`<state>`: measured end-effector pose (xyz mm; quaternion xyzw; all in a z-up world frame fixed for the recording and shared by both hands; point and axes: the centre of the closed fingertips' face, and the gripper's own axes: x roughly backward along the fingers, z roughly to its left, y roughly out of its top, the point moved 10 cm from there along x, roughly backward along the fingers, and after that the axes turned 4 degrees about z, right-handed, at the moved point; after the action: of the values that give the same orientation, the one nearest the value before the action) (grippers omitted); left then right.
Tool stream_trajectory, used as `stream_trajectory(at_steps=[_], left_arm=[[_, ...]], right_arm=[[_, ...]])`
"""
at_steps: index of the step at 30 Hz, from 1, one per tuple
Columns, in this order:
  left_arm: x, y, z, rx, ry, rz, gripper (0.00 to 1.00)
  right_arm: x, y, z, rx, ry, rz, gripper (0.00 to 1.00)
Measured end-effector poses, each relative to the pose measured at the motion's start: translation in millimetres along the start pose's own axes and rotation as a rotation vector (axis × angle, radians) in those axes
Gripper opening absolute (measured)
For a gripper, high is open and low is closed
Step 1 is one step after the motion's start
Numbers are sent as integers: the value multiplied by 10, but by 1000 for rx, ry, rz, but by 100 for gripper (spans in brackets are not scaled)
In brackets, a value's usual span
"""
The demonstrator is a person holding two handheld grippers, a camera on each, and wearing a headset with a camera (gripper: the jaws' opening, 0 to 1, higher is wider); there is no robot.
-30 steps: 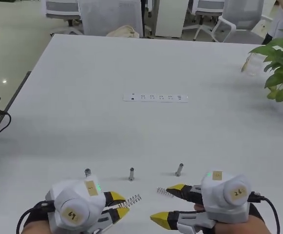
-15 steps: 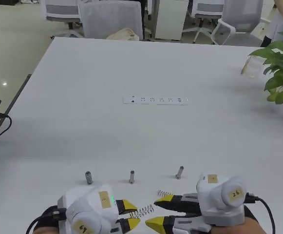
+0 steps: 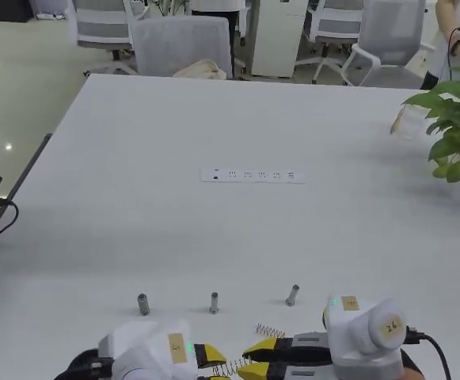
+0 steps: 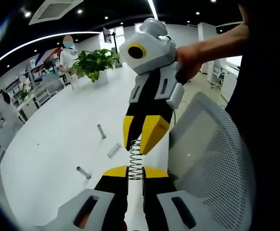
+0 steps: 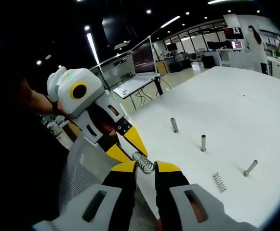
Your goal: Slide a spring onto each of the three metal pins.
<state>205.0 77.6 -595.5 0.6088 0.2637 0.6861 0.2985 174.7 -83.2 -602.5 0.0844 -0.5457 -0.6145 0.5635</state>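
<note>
- Left gripper: fingers narrow, clamped on one end of the held spring.
- Right gripper: fingers narrow, closed on the opposite end of the same spring. The two grippers meet tip to tip over the near edge of the desk.
- Loose spring: lying flat on the desk, just ahead of the right gripper and near the right pin.
- Left pin: upright, and appears to carry a fitted spring.
- Middle pin: upright, bare.
- Right pin: bare, leaning.
- Power strip: farther back, mid-desk, well apart from the pins.
</note>
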Motion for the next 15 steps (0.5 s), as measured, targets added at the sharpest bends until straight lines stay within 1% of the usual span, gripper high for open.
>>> stream_trajectory(at_steps=[3,9,13,15], left_arm=[[-3,4,5,-11,-1,5,3],[-23,9,30,-10,2,3,3],[-58,41,43,1,-1,-12,3],[-80,54,45,-1,-2,-14,3]], right_arm=[[-1,12,10,4,14,7,11],[-14,68,29,31,16,23,10],[-33,144,50,67,14,38,9],[-44,186,56,96,10,59,9]])
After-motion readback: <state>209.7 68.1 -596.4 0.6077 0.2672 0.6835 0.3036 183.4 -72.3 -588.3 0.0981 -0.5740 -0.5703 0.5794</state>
